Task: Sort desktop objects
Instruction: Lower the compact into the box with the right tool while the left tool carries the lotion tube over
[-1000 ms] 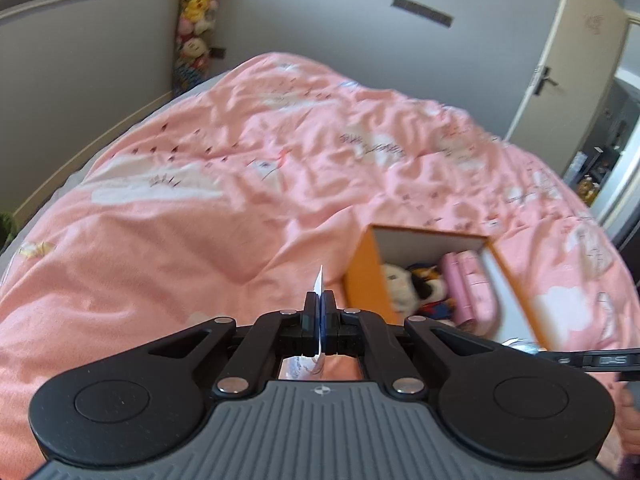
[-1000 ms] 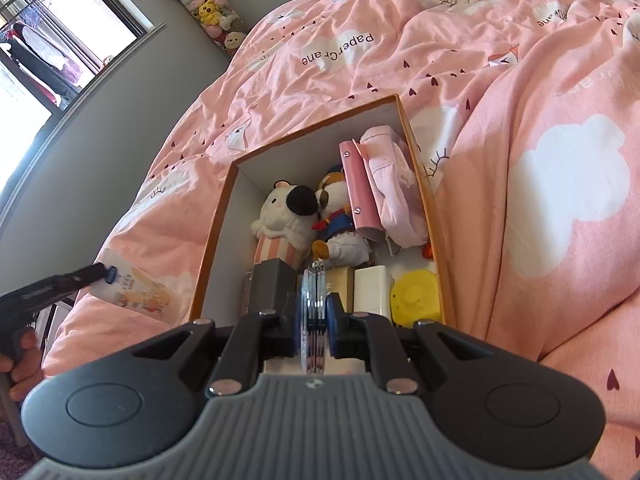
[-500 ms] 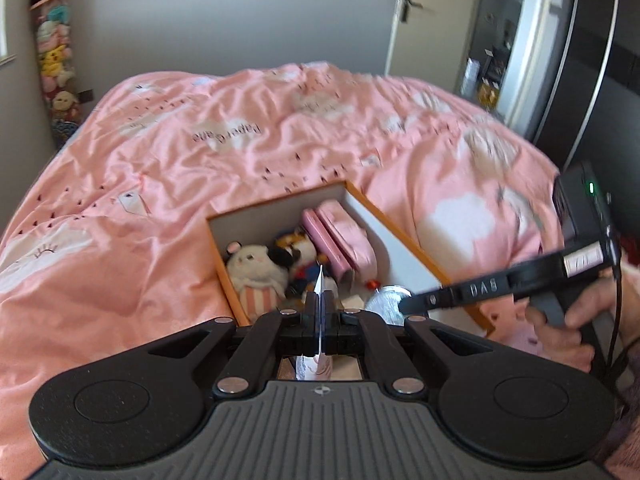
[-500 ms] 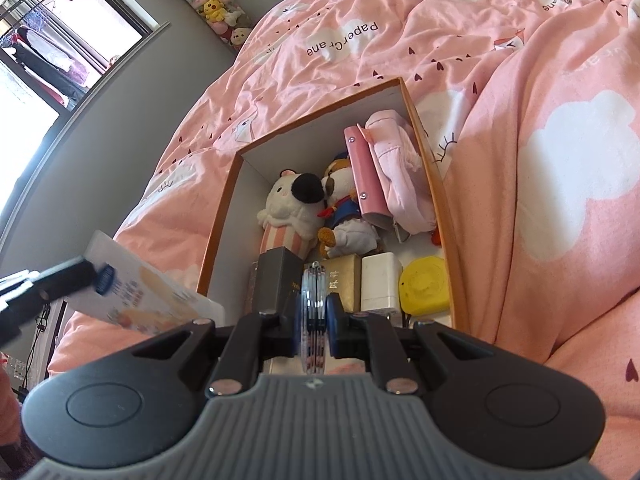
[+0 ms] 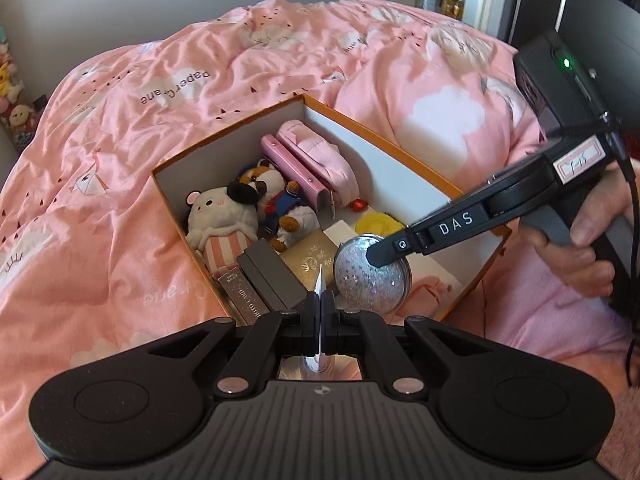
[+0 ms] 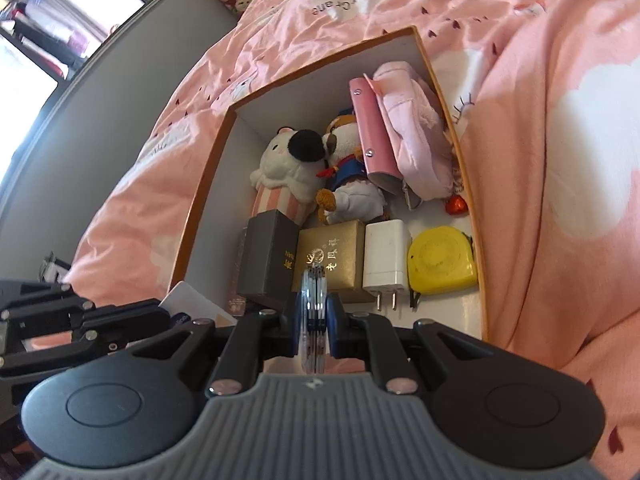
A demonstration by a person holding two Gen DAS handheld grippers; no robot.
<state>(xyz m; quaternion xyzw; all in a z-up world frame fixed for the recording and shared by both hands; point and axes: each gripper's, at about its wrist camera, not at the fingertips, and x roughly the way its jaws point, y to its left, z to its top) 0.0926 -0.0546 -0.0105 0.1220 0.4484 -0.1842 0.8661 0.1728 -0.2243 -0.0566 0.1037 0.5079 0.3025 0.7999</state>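
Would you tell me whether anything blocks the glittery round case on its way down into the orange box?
Nothing visible does: the glitter case, held in the right gripper, hangs over bare floor at the orange box's near end.

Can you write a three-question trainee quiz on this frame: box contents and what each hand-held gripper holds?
1. True or false: the right hand-held gripper is shut on a glittery round compact.
2. Which item sits between the gold box and the yellow tape measure? A) white charger B) red heart C) plush bear
3. What does the left hand-held gripper hold, and where is it relative to the orange box?

Key:
1. True.
2. A, the white charger.
3. A thin flat card seen edge-on, at the box's near end.
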